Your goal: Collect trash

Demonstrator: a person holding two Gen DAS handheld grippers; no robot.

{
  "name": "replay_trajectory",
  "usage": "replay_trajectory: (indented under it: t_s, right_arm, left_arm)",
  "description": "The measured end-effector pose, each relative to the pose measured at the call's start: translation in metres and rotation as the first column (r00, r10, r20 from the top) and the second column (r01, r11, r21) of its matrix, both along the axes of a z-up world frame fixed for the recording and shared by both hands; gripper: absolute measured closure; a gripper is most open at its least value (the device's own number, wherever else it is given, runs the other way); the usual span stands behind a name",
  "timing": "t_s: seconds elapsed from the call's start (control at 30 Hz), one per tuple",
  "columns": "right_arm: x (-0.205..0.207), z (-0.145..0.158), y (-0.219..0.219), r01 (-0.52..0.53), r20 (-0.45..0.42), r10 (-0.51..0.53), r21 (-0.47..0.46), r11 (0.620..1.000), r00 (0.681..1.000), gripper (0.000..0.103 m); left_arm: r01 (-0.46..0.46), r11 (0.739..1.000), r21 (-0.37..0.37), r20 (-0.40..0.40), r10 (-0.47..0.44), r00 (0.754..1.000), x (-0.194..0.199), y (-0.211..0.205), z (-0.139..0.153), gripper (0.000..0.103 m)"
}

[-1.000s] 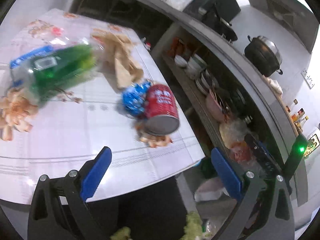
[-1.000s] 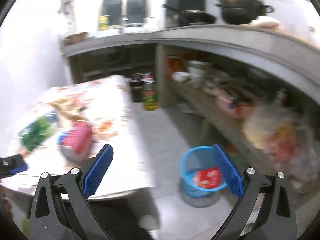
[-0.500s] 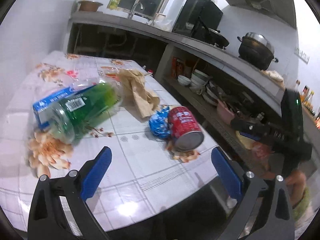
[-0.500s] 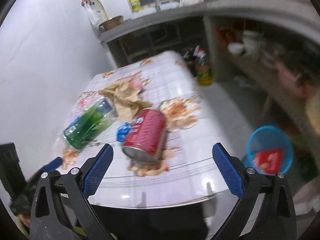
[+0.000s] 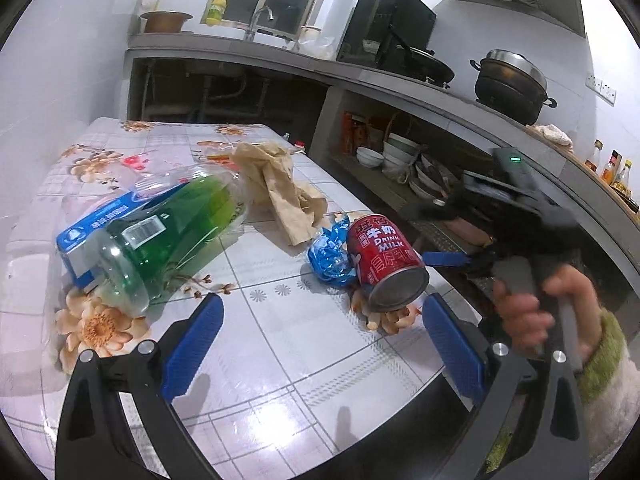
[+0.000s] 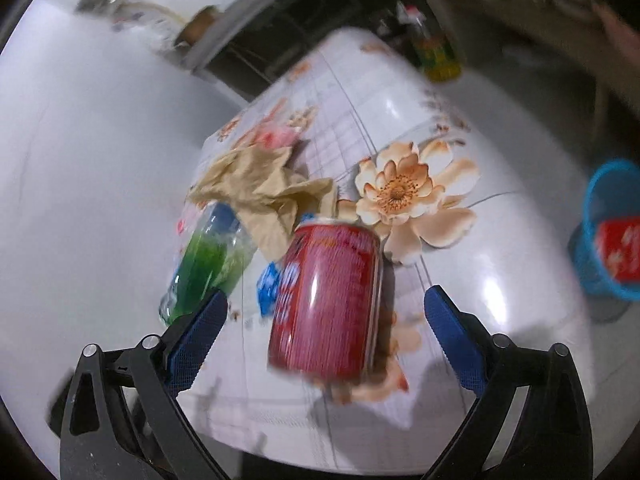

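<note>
While the glossy flowered tablecloth (image 5: 280, 344) carries the trash, a red metal milk can (image 5: 386, 262) lies on its side near the table's corner, touching a crinkled blue foil wrapper (image 5: 330, 254). Beside them lie a clear plastic bottle (image 5: 168, 236) of green liquid and crumpled tan paper (image 5: 280, 190). Both the left gripper (image 5: 316, 344) and the right gripper (image 6: 326, 334) stand wide apart, holding nothing. Only the right wrist view shows the blue mesh bin (image 6: 604, 248) on the floor.
</note>
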State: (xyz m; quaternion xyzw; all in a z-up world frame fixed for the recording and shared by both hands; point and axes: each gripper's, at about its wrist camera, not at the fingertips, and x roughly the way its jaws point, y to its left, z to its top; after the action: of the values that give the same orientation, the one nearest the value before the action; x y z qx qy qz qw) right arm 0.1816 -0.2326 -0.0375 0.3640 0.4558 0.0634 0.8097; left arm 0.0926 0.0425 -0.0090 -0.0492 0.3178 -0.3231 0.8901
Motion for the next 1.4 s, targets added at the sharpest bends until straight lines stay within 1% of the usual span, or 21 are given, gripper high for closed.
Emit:
replay_trajectory:
  t_s: [0.07,0.2,0.37,0.53,0.7,0.77,0.83,1.0,1.1,1.17,1.23,1.27,1.3,1.33,1.37,1.4]
  right_arm:
    - [0.012,-0.008,-0.005,0.004,-0.039,-0.002,0.050,0.999,0.999,0.015]
    - [0.023,-0.018,-0.006,-0.009,-0.085,0.018,0.099,0.995,0.996,0.022]
    - [0.025,-0.019,-0.004,-0.022,-0.096,0.032,0.104,0.994,0.995,0.028]
    - [0.025,-0.022,-0.010,-0.022,-0.101,0.036,0.132,0.991,0.994,0.030]
    - [0.024,-0.025,-0.013,-0.039,-0.099,0.054,0.146,0.989,0.994,0.030]
    - [0.025,-0.026,-0.012,-0.047,-0.099,0.062,0.151,0.987,0.993,0.031]
    - [0.026,-0.026,-0.012,-0.050,-0.099,0.066,0.153,0.987,0.993,0.033]
    - [0.027,-0.024,-0.012,-0.052,-0.093,0.068,0.165,0.985,0.993,0.033]
    - [0.025,-0.021,-0.015,-0.056,-0.086,0.071,0.164,0.985,0.994,0.032]
    - [0.024,-0.018,-0.016,-0.057,-0.076,0.069,0.158,0.986,0.995,0.030]
    - [0.022,-0.015,-0.017,-0.056,-0.066,0.067,0.151,0.987,0.996,0.028]
    - [0.022,-0.013,-0.018,-0.055,-0.062,0.065,0.148,0.987,0.996,0.026]
    - [0.022,-0.012,-0.018,-0.054,-0.058,0.063,0.145,0.988,0.996,0.026]
    - [0.022,-0.011,-0.019,-0.054,-0.055,0.062,0.142,0.988,0.997,0.026]
    - [0.022,-0.009,-0.019,-0.053,-0.050,0.060,0.137,0.989,0.997,0.026]
    - [0.022,-0.006,-0.018,-0.053,-0.046,0.059,0.130,0.990,0.997,0.026]
  left_arm:
    - [0.005,1.000,0.000,-0.005,-0.005,1.000,0.004,-0.003,0.000,0.006]
    - [0.014,1.000,0.013,0.005,-0.014,1.000,0.009,-0.010,0.001,0.006]
    - [0.031,0.999,0.027,0.001,-0.031,1.000,0.013,-0.019,0.000,0.008]
    - [0.033,0.999,0.034,-0.021,-0.032,0.999,0.016,-0.024,-0.003,0.014]
    - [0.028,0.997,0.065,-0.024,-0.027,0.999,0.009,-0.026,-0.007,0.019]
    - [0.025,0.997,0.075,-0.026,-0.023,0.999,0.007,-0.026,-0.008,0.022]
    - [0.010,0.997,0.081,-0.025,-0.008,1.000,0.005,-0.025,-0.009,0.026]
    - [-0.037,0.996,0.083,-0.010,0.038,0.999,-0.002,-0.009,-0.006,0.031]
    - [-0.108,0.989,0.103,0.012,0.107,0.994,-0.004,0.012,0.001,0.034]
    - [-0.165,0.979,0.119,0.039,0.161,0.986,-0.003,0.029,0.008,0.034]
    - [-0.245,0.956,0.164,0.084,0.234,0.969,0.000,0.051,0.014,0.034]
    - [-0.299,0.932,0.204,0.108,0.282,0.953,0.004,0.063,0.016,0.034]
    - [-0.332,0.914,0.234,0.121,0.311,0.943,0.007,0.071,0.015,0.034]
    - [-0.360,0.895,0.265,0.129,0.337,0.933,0.011,0.077,0.014,0.034]
    - [-0.389,0.865,0.318,0.133,0.365,0.921,0.017,0.084,0.010,0.034]
    - [-0.402,0.843,0.357,0.134,0.380,0.915,0.021,0.087,0.006,0.034]
